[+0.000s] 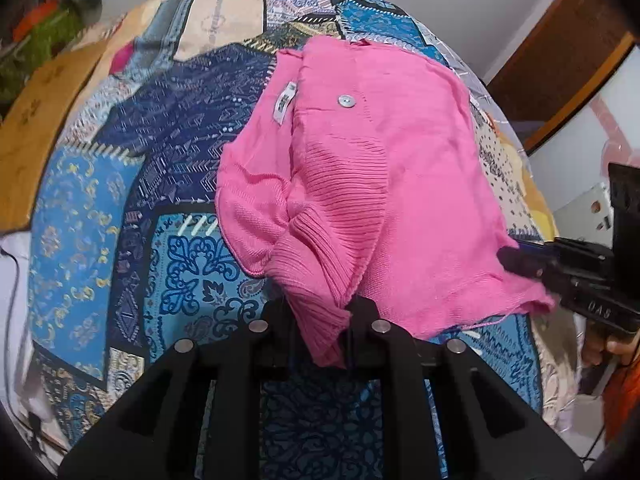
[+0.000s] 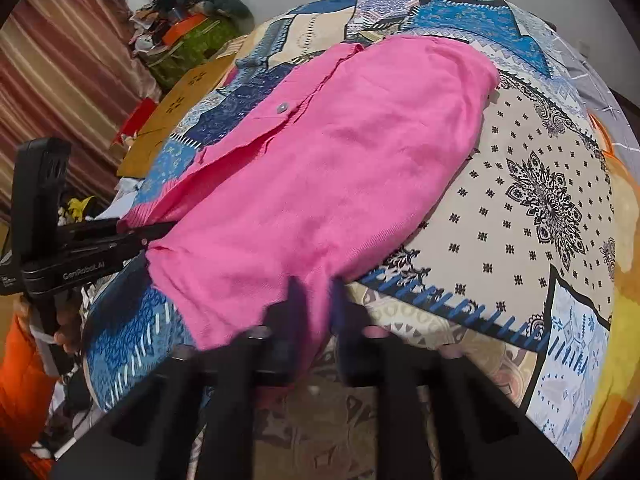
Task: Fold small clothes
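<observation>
**Pink knit cardigan pinched at two edges over a patchwork bedspread**

Left wrist view: A bed is covered by a patchwork bedspread (image 1: 92, 208) printed in blue, navy and cream panels. A brown wooden door (image 1: 560, 56) and pale wall are seen at the right; a cardboard box (image 1: 44, 120) lies at the left edge of the bed. The pink knit cardigan (image 1: 400, 168) is spread across the middle, with a white label (image 1: 285, 104) and a pale button (image 1: 346, 101) visible. Its ribbed hem is bunched and is pinched between the fingers of the left gripper (image 1: 344, 320). Bare bedspread lies open to the left. The right gripper (image 1: 520, 266) is seen at the cardigan's right edge.

Right wrist view: A striped curtain (image 2: 60, 60) and cluttered items are seen at the left. The cardigan's smooth, fine-knit back is laid over the bedspread's cream mandala panel (image 2: 552, 200). Its near edge is pinched between the right gripper's fingers (image 2: 298, 300), though they are blurred. The left gripper is closed on the ribbed corner at the left.
</observation>
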Motion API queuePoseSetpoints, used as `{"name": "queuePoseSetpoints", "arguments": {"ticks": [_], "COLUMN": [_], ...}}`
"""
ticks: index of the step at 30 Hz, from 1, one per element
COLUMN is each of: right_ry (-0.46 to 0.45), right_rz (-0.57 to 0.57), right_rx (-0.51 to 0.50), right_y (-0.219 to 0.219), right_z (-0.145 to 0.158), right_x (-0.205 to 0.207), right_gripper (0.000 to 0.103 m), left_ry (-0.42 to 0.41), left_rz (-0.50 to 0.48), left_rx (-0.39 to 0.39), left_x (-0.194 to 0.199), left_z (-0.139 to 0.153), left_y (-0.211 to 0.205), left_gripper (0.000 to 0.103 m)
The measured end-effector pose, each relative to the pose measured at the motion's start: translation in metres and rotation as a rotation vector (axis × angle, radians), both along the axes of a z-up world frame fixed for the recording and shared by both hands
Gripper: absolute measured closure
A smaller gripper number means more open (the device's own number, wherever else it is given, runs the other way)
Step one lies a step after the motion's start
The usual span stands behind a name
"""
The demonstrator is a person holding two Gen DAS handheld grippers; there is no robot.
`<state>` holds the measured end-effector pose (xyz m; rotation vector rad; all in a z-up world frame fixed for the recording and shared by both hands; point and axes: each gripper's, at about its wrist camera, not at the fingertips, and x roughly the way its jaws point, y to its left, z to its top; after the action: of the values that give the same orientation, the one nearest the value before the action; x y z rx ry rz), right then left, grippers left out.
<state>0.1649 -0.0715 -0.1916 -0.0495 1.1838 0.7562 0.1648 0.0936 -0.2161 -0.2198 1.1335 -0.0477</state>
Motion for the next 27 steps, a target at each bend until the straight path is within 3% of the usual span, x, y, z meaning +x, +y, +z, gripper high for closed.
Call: {"name": "queuePoseSetpoints", "arguments": {"ticks": [2,3,6,13,18,22,27], "right_ry": [-0.03,-0.041,-0.076,-0.115,-0.157,-0.112,0.025], "right_rz": [0.01,0.014,0.036,0.048,0.031,-0.018,-0.109], "right_rx": [-0.012,-0.019,-0.059,-0.133,-0.219,-0.186,-0.052], "right_y": [0.001,0.002,0.004,-0.006,-0.02,-0.034,-0.046], "right_z": [0.0,0.0,0.001,-0.004,-0.009,-0.006,0.0], "right_x": [-0.005,-0.006,-0.007,-0.007,-0.002,0.006,0.012], "right_gripper": [0.096,0.097,0.098,0.099,0.103,0.103,0.095], "left_ry": [-0.008,-0.008,-0.02,-0.007,0.019,-0.015,-0.074], "left_rz": [0.004,0.014,0.05,0.094,0.119,0.112,0.087], "left_rx": [0.046,0.072,0.135,0.237,0.22,0.23,0.237], "left_x": [-0.001,-0.001,-0.001,0.0,0.004,0.008,0.015], "left_z": [0.002,0.003,0.004,0.003,0.004,0.021,0.041], "left_y": [-0.001,0.0,0.01,0.04,0.057,0.056,0.047], "left_gripper": [0.079,0.067,0.051,0.044,0.044,0.044,0.031]}}
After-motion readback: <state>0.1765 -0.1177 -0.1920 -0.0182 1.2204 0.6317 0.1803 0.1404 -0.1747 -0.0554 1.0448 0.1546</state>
